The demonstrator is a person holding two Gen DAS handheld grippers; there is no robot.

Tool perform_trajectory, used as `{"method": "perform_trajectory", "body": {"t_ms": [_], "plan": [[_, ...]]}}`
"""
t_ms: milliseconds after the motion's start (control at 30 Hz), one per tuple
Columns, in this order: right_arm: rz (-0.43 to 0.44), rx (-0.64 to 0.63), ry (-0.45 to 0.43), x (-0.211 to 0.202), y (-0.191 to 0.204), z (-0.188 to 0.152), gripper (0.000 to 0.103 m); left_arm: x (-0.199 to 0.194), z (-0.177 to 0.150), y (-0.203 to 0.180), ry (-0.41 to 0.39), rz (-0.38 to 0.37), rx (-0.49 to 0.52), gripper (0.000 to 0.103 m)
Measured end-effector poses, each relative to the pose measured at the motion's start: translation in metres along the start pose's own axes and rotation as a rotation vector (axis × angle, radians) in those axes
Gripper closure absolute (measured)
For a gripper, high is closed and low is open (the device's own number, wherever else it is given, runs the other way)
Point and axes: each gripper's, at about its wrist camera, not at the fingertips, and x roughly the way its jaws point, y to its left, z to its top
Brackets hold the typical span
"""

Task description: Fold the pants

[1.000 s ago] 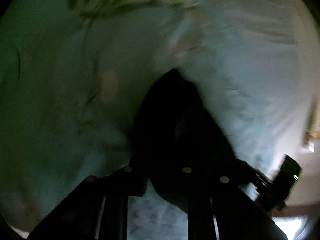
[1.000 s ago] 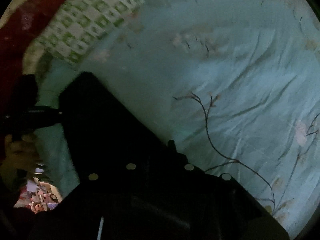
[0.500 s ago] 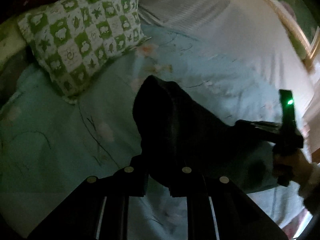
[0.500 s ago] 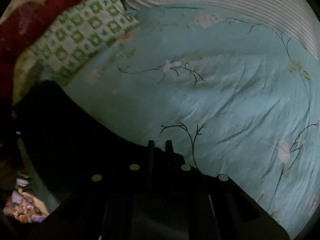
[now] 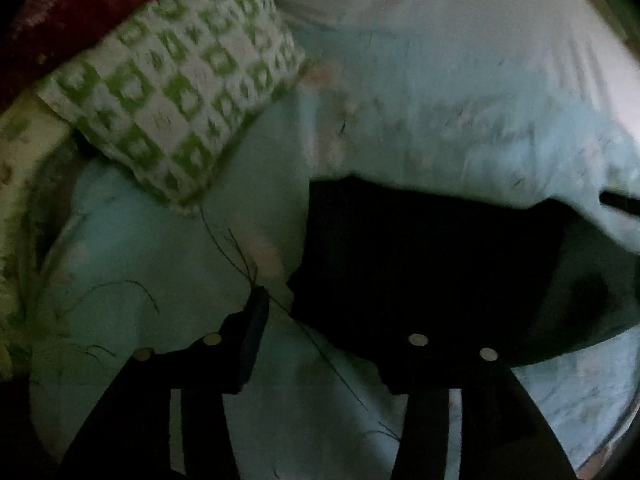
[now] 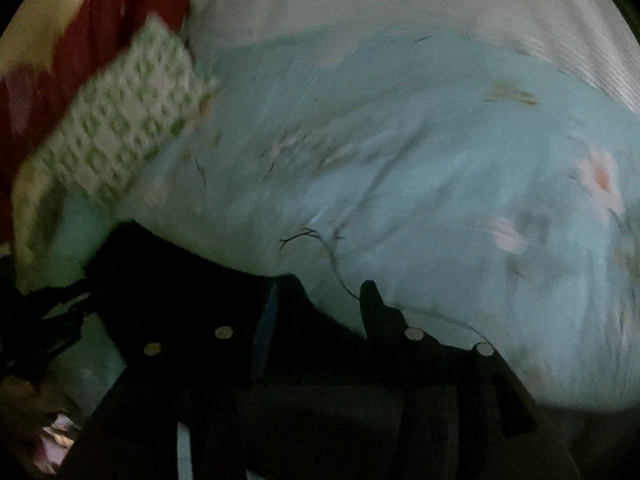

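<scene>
The black pants lie on the light blue floral bedsheet. In the left wrist view they spread to the right of my left gripper, which is open; its right finger is dark against the cloth and hard to make out. In the right wrist view the pants lie at lower left, under and between the fingers of my right gripper, which is open. The other gripper and hand show dimly at the far left.
A green and white checked pillow lies at the upper left of the bed, also in the right wrist view. A red cloth sits behind it. A white striped sheet covers the far side.
Both grippers have opened and let go of the pants, which now lie lower and flatter on the sheet. Both cameras have shifted and the views are blurred by motion.
</scene>
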Motion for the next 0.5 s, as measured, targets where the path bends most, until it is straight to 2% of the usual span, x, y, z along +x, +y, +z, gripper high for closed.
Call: {"method": "perform_trajectory", "body": {"t_ms": [67, 167, 333, 500], "plan": [[-0.006, 0.076, -0.041, -0.031, -0.023, -0.017, 0.058, -0.016, 0.005, -0.005, -0.031, -0.052, 0.013, 0.046], [-0.047, 0.177, -0.080, -0.066, -0.056, -0.043, 0.058, -0.025, 0.017, -0.033, -0.056, -0.124, 0.099, 0.046], [-0.136, 0.358, -0.124, -0.113, -0.110, -0.092, 0.058, -0.023, 0.026, -0.115, -0.037, -0.241, 0.278, 0.043], [-0.195, 0.488, -0.161, -0.142, -0.141, -0.130, 0.058, -0.028, 0.025, -0.208, -0.007, -0.364, 0.464, 0.042]]}}
